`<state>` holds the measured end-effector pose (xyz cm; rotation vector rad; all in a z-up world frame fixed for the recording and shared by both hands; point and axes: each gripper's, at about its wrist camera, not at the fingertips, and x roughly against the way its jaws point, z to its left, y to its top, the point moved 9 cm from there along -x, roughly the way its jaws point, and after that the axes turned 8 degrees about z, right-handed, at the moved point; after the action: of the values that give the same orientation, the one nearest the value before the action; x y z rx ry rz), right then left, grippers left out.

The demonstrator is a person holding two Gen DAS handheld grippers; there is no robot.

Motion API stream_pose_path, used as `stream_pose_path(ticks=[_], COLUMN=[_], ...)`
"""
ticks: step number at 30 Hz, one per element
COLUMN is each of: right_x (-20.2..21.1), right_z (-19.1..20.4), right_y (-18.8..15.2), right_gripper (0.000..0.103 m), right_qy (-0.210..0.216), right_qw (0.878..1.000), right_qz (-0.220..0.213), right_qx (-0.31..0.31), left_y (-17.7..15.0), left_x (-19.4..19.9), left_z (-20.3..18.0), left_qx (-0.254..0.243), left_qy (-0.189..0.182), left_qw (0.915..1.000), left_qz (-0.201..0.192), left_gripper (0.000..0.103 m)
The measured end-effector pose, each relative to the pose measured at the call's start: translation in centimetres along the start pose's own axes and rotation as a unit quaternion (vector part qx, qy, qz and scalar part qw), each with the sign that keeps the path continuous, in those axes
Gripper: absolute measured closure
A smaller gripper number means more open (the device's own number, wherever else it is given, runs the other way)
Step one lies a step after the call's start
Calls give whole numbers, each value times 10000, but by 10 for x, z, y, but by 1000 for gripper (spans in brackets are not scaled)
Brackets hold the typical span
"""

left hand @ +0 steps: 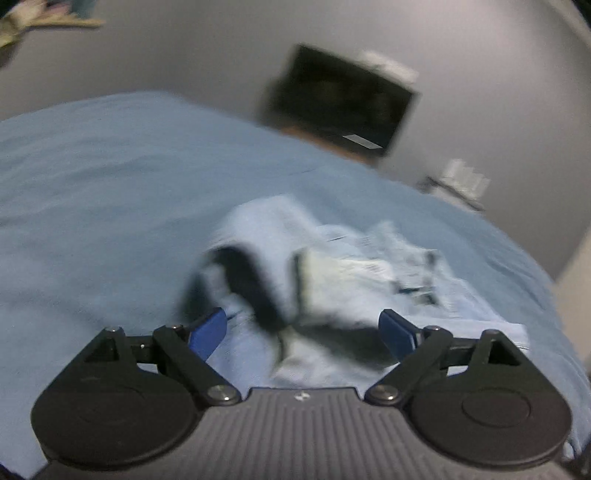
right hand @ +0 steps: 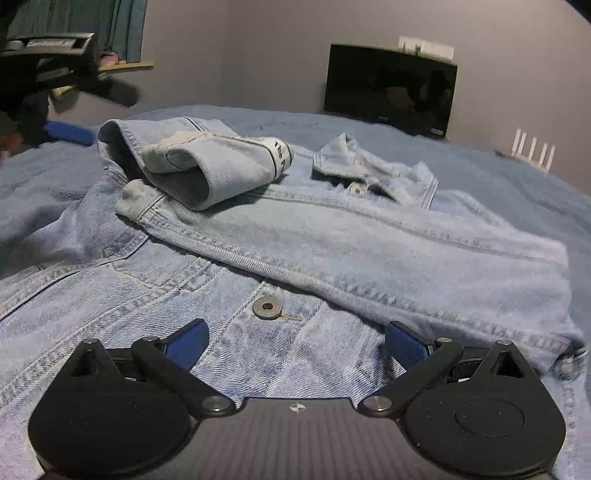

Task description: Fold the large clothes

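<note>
The denim jacket (right hand: 332,236) lies on the blue bed (right hand: 498,173), one sleeve (right hand: 207,162) folded across it; the left hand-held gripper (left hand: 301,330) and right hand-held gripper (right hand: 295,341) both gape empty; bare bedding rings the jacket's edges

Open bed (right hand: 480,155) lies right of the denim jacket (right hand: 332,236); its folded sleeve (right hand: 207,166) humps up at left, just beside the left claw (right hand: 70,133).

- We see a plain grey wall (right hand: 266,48) behind the bed.
- The bed carries a blue bedsheet (right hand: 517,177), creased near its left edge.
- A dark screen (right hand: 391,85) stands beyond the bed's far edge, against the wall.
- Teal curtains (right hand: 122,26) hang at the far left above a ledge (right hand: 129,66).
- The light is dim and even.
</note>
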<state>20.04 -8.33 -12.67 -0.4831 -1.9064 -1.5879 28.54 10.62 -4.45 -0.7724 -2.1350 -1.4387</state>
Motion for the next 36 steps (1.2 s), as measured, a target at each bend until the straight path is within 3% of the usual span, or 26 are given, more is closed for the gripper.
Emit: stream_pose_path(ticks=[2, 7, 11, 15, 19, 25, 26, 27, 29, 31, 34, 36], right_x=[11, 36, 29, -3, -38, -80, -82, -80, -67, -51, -27, -15], right_z=[5, 21, 43, 77, 111, 130, 127, 123, 104, 79, 35, 3], right_y=[5, 40, 79, 112, 130, 141, 142, 146, 155, 159, 157, 149], right_gripper=[0, 4, 15, 27, 32, 60, 80, 91, 92, 95, 96, 96], right_qy=[-219, -703, -529, -637, -785, -1287, -1260, -1181, -948, -866, -672, -471], right_qw=[9993, 9944, 9948, 9916, 9803, 9564, 9588, 9658, 9836, 9930, 9959, 9898], right_qz=[-226, -730, -800, -650, -409, -3, 28, 11, -132, -282, -468, -522], right_qx=[200, 309, 336, 924, 1767, 2620, 2546, 2308, 1530, 754, -391, -1242], left_y=[-8, -7, -1, 1, 5, 10, 10, 12, 13, 14, 12, 12], left_x=[4, -9, -36, -52, -54, -54, -53, -50, -49, -46, -46, -45], left_z=[11, 28, 47, 64, 74, 82, 82, 82, 81, 80, 74, 69], left_qx=[23, -303, -136, 155, 307, 448, 467, 475, 513, 518, 421, 299], left_qy=[312, 459, 586, 778, 675, 522, 505, 474, 437, 368, 298, 302], left_qw=[9995, 9985, 9982, 9968, 9972, 9976, 9976, 9977, 9977, 9980, 9987, 9991], left_qz=[52, 4, 45, 132, 121, 32, 31, 28, 3, -32, -42, -42], left_gripper=[14, 14, 14, 14, 14, 14, 14, 14, 14, 14, 14, 14])
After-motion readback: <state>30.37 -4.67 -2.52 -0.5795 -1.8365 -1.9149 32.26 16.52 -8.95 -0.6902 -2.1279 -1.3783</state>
